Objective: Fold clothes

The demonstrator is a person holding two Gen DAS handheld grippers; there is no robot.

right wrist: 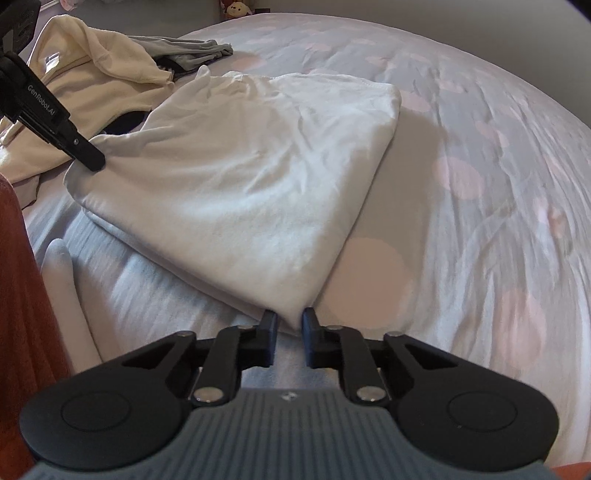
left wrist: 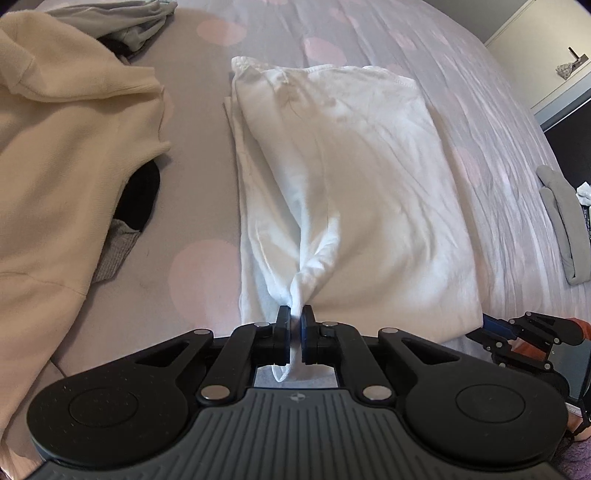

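grey bedding (left wrist: 461,74) with pale pink dots covers the bed and fills both views, lightly wrinkled on the right side. on it lies a white shirt (left wrist: 369,177), already folded into a rough rectangle, lengthwise away from the cameras. its near edge is bunched into a twisted peak that runs into the left gripper (left wrist: 294,314). that gripper's jaws are pinched tight on the cloth, and a small loop of white fabric hangs out behind the pads. in the right wrist view the left gripper (right wrist: 90,160) reaches in from the upper left and its tip meets the shirt's (right wrist: 240,177) left corner.

the right gripper (right wrist: 289,321) sits at the near right corner of the shirt. its jaws stand at a narrow gap, with the tip of that corner between them; whether the pads press on the cloth i cannot tell. in the left wrist view the right gripper (left wrist: 517,332) shows only partly at the right edge, just beside the shirt.

left of the shirt lies a cream hoodie (left wrist: 66,166), apart from it, with a dark garment (left wrist: 138,199) under its edge. a grey garment (left wrist: 122,22) is crumpled at the far side beyond the hoodie. an orange sleeve (right wrist: 18,314) fills the left edge of the right wrist view.
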